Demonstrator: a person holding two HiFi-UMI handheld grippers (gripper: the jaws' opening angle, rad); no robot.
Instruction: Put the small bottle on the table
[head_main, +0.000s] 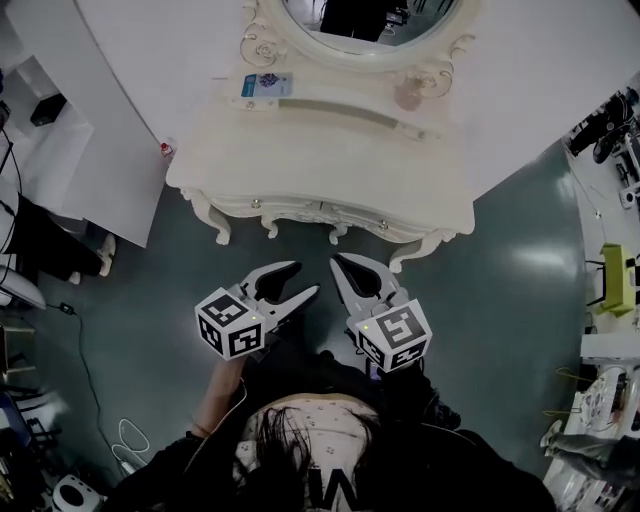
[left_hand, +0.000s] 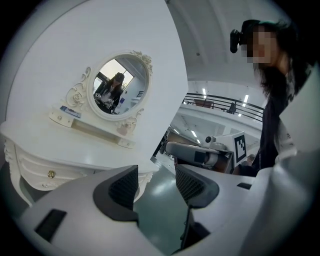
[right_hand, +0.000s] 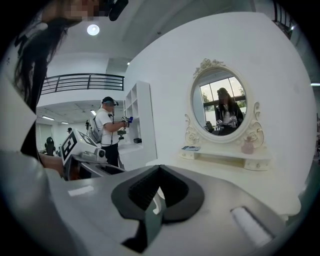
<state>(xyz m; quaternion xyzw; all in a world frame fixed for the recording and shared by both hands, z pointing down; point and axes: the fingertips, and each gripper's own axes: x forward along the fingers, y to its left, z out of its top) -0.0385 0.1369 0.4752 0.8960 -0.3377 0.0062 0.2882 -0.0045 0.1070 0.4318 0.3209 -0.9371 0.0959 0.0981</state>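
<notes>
The small pink bottle (head_main: 407, 95) stands on the raised shelf under the oval mirror (head_main: 365, 20) of the white dressing table (head_main: 320, 160). In the right gripper view the bottle (right_hand: 247, 145) is at the right end of that shelf. Both grippers hover over the floor in front of the table, well short of the bottle. My left gripper (head_main: 302, 280) is open with nothing between its jaws, as the left gripper view also shows (left_hand: 156, 182). My right gripper (head_main: 341, 263) is shut and empty, its pads (right_hand: 145, 187) meeting.
A blue-and-white card (head_main: 265, 85) lies on the left of the shelf. The table's curved legs (head_main: 220, 230) stand on a dark floor. Cables (head_main: 125, 440) trail at the lower left. White benches with gear (head_main: 610, 290) line the right. Another person (right_hand: 107, 130) stands far off.
</notes>
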